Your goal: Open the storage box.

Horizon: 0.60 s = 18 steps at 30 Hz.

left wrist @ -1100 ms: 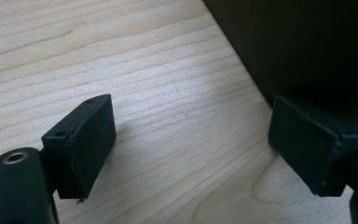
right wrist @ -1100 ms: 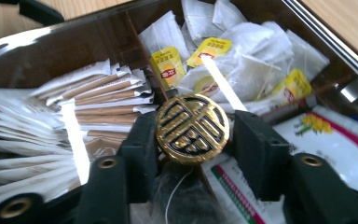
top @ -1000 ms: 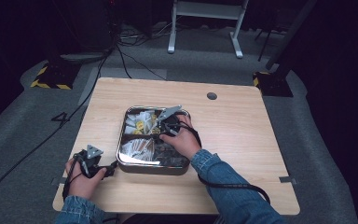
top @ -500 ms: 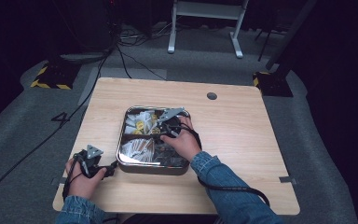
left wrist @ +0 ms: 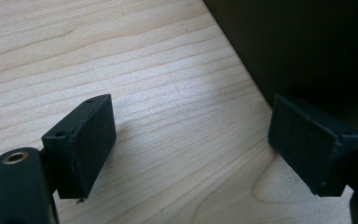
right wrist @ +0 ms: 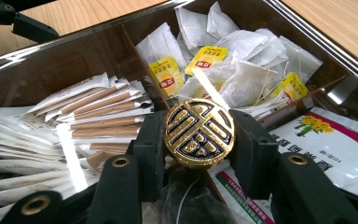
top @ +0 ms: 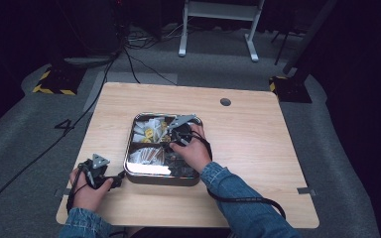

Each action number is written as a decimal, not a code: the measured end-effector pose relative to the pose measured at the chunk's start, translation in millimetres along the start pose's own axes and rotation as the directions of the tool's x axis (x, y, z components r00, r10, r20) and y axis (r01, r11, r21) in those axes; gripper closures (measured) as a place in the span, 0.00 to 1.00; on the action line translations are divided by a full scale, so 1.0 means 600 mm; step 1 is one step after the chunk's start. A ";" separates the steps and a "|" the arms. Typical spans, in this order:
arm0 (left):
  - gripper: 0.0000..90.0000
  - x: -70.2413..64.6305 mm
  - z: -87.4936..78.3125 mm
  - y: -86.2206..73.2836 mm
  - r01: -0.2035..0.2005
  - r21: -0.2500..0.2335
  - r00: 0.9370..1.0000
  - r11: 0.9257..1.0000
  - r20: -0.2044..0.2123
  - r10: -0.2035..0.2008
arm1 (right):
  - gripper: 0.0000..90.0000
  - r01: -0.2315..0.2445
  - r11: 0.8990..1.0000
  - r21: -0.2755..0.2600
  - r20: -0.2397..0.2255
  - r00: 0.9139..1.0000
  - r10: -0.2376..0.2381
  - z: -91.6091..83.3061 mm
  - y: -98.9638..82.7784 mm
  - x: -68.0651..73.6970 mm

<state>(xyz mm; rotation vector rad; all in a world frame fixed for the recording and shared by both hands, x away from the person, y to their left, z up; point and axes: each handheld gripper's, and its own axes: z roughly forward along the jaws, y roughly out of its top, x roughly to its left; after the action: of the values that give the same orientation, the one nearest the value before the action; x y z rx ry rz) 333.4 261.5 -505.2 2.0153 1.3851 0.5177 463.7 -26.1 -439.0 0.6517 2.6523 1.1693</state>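
A divided metal tray (right wrist: 307,35) holds paper tea bags (right wrist: 242,70) and sachets (right wrist: 98,116) — the right gripper (right wrist: 199,140) pinches a round gold knob (right wrist: 199,132), while the left gripper (left wrist: 191,149) rests spread on the wooden table (left wrist: 158,84).

From above your side, the high view looks forward and down on the whole pale wooden table (top: 258,148), with dark floor beyond its far edge. Your left gripper view sits very close to that table's grain (left wrist: 158,93), looking along its two black jaws near the table's near-left corner. Your right gripper view looks closely down into the compartmented metal tray (right wrist: 74,51) at the table's middle. That tray (top: 131,148) is what the high view and the right gripper view share.
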 end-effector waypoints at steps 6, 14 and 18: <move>0.17 0.001 0.000 0.000 -0.002 -0.001 1.000 1.000 0.001 0.002 | 0.66 -0.008 1.000 0.000 -0.005 1.000 0.008 -0.009 0.011 -0.001; 0.17 0.002 0.001 0.001 -0.004 -0.001 1.000 1.000 0.003 0.004 | 0.66 0.003 0.998 -0.058 0.001 1.000 -0.003 -0.052 0.041 -0.006; 0.17 0.002 0.001 0.001 -0.005 -0.002 1.000 1.000 0.002 0.005 | 0.66 0.009 0.997 -0.076 0.011 1.000 -0.008 -0.079 0.047 -0.017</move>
<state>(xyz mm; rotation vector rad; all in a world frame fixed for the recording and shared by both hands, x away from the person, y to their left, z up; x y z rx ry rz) 334.9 262.3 -505.2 2.0175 1.3787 0.5183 466.3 -45.5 -386.4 0.6310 2.5850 1.2538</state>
